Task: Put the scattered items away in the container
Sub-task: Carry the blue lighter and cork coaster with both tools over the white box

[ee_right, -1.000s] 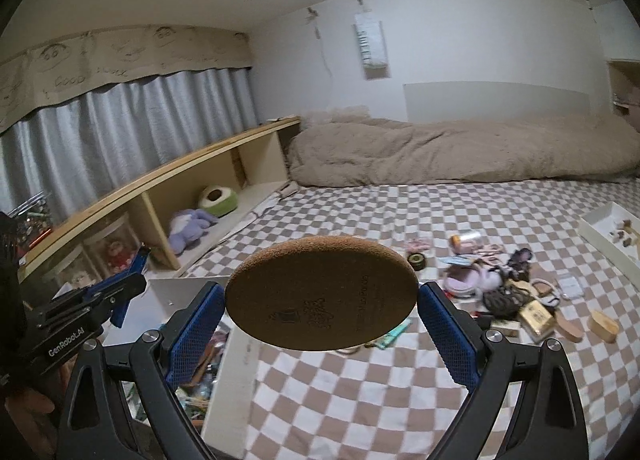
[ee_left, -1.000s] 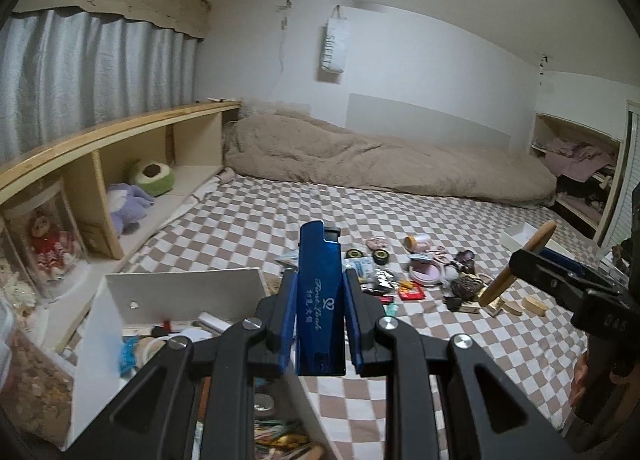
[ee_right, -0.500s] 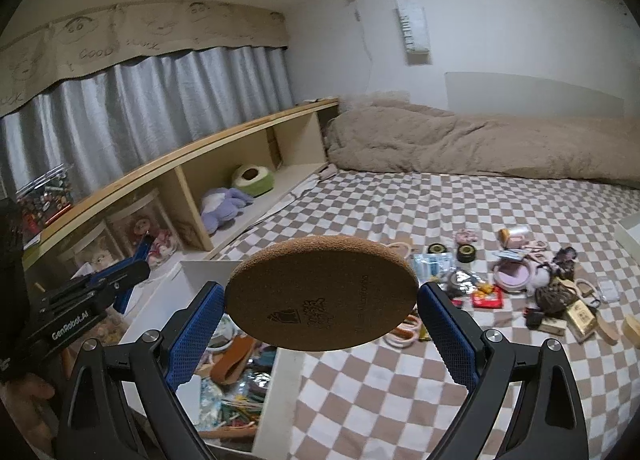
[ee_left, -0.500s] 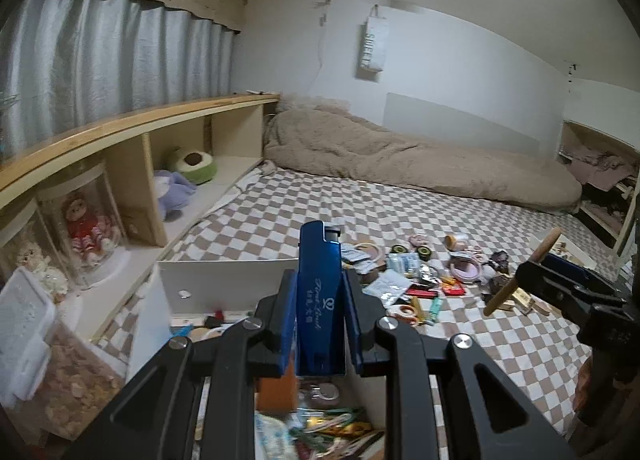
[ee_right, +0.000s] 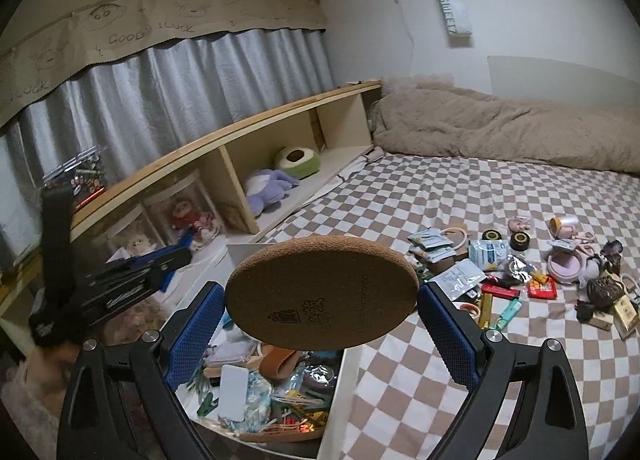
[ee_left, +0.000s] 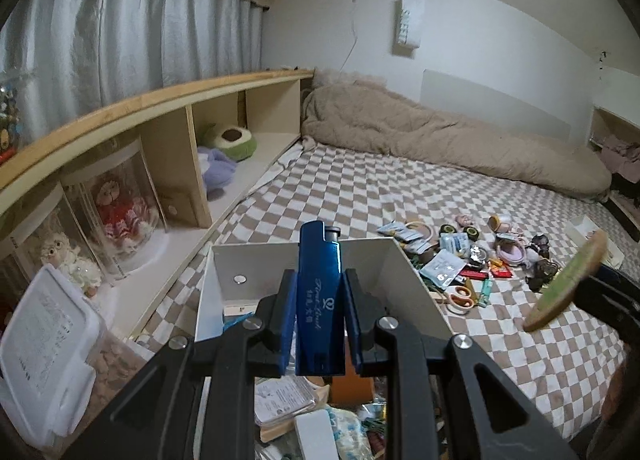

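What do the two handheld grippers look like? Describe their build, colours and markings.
Both are alike: the left gripper and right gripper have matte black angular arms joined by silver round bolts, ending in blue textured pads. White lettering marks the left gripper's side; it is too blurred to read.

The left gripper is tilted forward and downward, its blue pads pressed flat on both sides of an upright blue lighter. The right gripper leans down at a gentler angle, jaws spread wide and clamping a round cork coaster by its edges, the disc lying nearly flat between the fingers. The two stand side by side, left and right of each other.
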Demonstrator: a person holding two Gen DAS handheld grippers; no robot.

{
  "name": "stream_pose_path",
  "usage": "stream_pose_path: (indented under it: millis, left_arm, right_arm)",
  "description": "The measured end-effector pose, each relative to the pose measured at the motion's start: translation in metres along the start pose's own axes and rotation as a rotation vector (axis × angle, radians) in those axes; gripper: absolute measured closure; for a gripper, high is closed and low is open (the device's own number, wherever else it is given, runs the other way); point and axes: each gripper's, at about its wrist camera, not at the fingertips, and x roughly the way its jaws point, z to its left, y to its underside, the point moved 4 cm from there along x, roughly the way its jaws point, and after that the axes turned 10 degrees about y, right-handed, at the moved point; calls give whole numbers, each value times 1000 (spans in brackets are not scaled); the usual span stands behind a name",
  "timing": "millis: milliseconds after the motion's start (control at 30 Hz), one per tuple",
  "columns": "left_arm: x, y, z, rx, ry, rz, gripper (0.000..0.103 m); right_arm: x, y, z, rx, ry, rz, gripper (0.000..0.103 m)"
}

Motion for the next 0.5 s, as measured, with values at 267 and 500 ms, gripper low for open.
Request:
stream_pose_path:
  millis: [267, 500]
  left_arm:
    - [47, -8, 34, -31, -42, 85, 81]
    - [79, -21, 58, -36, -104, 140, 81]
  right_arm:
    - [10, 19, 20, -83, -21, 27, 6]
    - [17, 24, 35, -126, -63, 40, 6]
